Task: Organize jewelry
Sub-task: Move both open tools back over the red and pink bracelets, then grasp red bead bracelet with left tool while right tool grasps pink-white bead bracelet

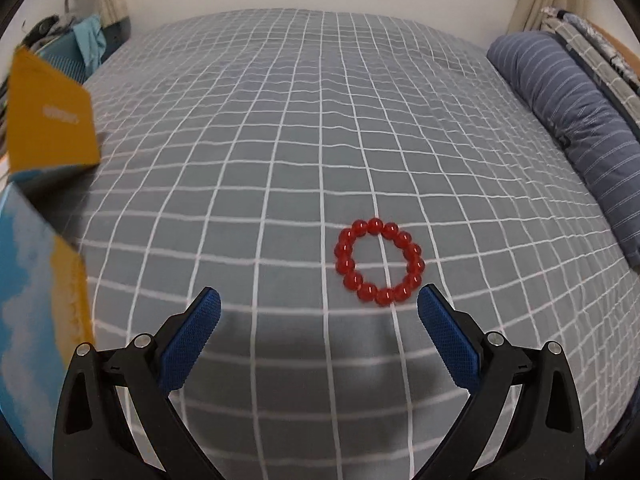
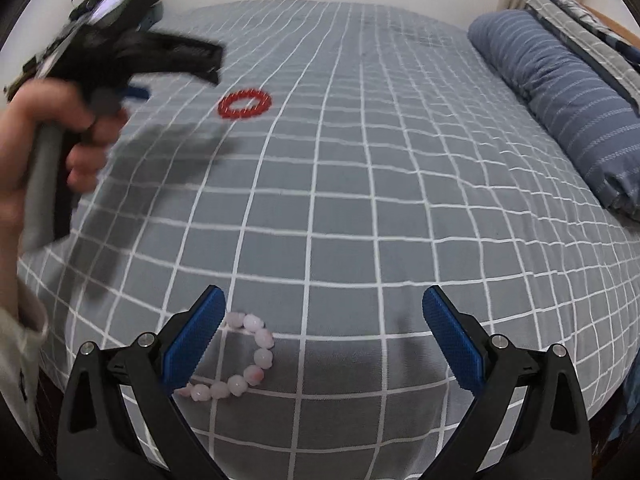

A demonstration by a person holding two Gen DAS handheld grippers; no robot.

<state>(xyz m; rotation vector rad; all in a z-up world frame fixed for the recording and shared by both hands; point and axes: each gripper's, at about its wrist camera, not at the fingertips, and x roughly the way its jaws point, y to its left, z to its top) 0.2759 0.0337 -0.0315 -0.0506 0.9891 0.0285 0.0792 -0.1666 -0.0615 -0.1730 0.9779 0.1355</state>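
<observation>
A red bead bracelet (image 1: 379,262) lies flat on the grey checked bed sheet (image 1: 280,140), just ahead of my left gripper (image 1: 319,304), which is open and empty; the bracelet sits close to the right fingertip. It also shows in the right wrist view (image 2: 244,104), with my left gripper (image 2: 176,66) blurred just left of it. A pale pink bead bracelet (image 2: 250,356) lies on the sheet by the left finger of my right gripper (image 2: 324,304), partly hidden behind it. The right gripper is open and empty.
An open yellow and blue box (image 1: 44,184) stands at the left edge of the bed. A blue striped pillow (image 1: 576,120) and folded bedding (image 2: 580,12) lie along the right side. The bed's near edge drops off below the grippers.
</observation>
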